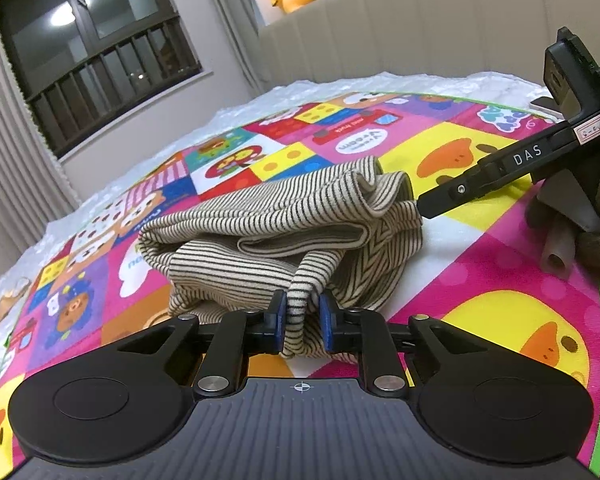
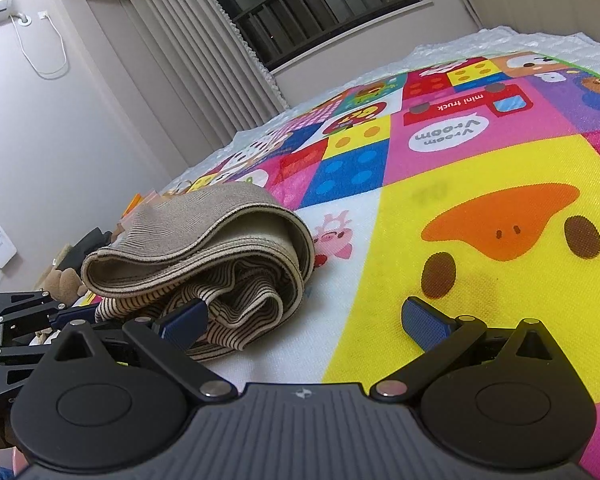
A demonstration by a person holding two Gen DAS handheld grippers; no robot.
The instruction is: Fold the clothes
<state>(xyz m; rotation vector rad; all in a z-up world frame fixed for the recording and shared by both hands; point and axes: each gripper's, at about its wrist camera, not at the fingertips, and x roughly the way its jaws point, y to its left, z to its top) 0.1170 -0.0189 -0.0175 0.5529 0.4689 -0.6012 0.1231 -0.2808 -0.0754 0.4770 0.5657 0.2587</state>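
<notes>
The striped garment point(image 1: 284, 236), beige with thin dark lines, lay in a loose folded bundle on the colourful play mat point(image 1: 480, 248), which covered a bed with a white cover point(image 1: 240, 104). The left gripper point(image 1: 303, 320) was clenched on a hanging fold at the near side of the garment: its two blue pads point(image 1: 279, 320) pressed the cloth from both sides. In the right wrist view the same garment point(image 2: 204, 256) was at the left, resting on a white square of the mat point(image 2: 480, 208) beside the big yellow duck face point(image 2: 508, 236). The right gripper point(image 2: 304, 322) was released, its blue pads point(image 2: 426, 322) standing wide apart; the left pad lay just beside the edge of the garment, but I could not tell whether it touched the cloth, and the right pad was over the yellow part of the mat. In the left wrist view one black finger of the right gripper point(image 1: 476, 184) reached to the far right end of the bundle. A beige headboard point(image 1: 420, 20) and a dark window point(image 1: 96, 44) stood behind the bed.
</notes>
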